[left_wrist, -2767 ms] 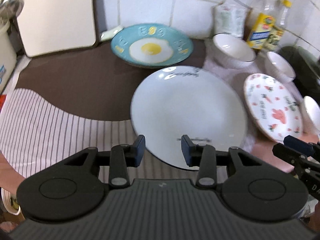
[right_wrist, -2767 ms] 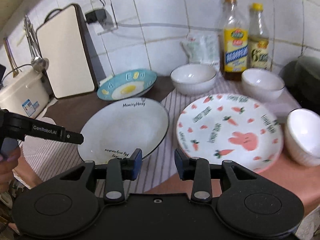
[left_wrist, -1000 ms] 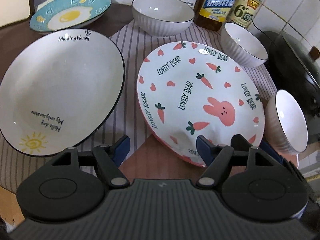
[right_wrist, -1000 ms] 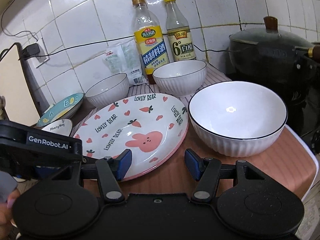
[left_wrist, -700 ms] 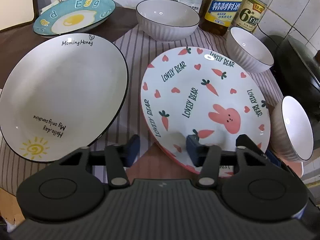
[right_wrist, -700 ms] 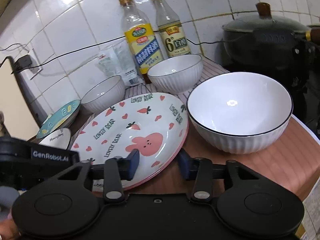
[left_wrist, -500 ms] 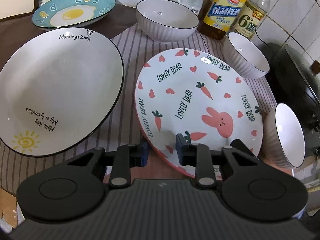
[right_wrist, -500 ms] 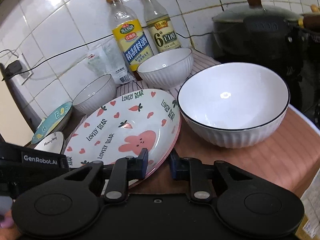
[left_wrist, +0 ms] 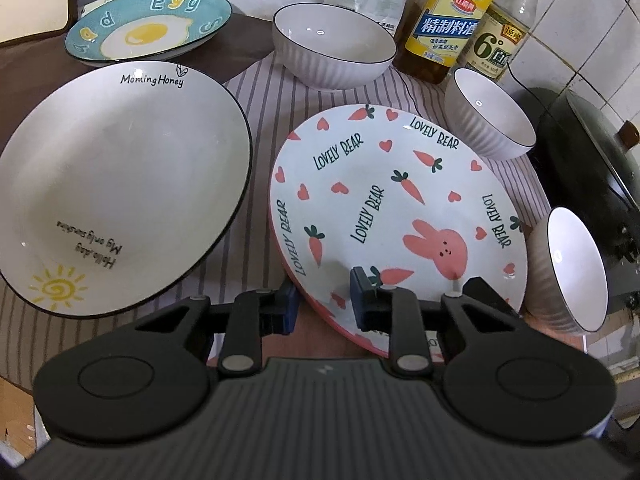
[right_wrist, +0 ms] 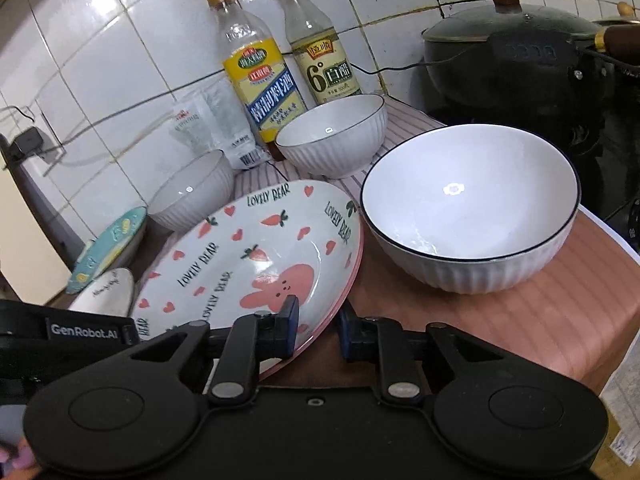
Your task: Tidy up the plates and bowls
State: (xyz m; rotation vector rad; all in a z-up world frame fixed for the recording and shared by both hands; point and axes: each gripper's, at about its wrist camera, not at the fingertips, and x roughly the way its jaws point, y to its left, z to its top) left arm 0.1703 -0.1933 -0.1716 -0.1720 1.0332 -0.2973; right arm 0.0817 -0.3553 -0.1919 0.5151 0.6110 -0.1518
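The pink-rimmed "Lovely Bear" rabbit plate (left_wrist: 384,208) lies in the middle of the counter, also in the right wrist view (right_wrist: 248,256). My left gripper (left_wrist: 322,306) is shut on its near rim, one finger under and one on top. My right gripper (right_wrist: 316,330) is shut on the same plate's near right rim. A large white "Morning Honey" plate (left_wrist: 120,176) lies left of it. A teal egg plate (left_wrist: 148,28) sits behind. White ribbed bowls stand at the back (left_wrist: 334,50), back right (left_wrist: 490,116) and right (right_wrist: 472,208).
Two sauce bottles (right_wrist: 260,68) and a plastic packet (right_wrist: 208,128) stand against the tiled wall. A dark lidded pot (right_wrist: 516,56) is at the right. The counter's front right edge (right_wrist: 600,356) is close. A cutting board leans at the far left.
Both grippers moved in on the rabbit plate's near rim and closed from open to shut on it. The plate now looks slightly tilted.
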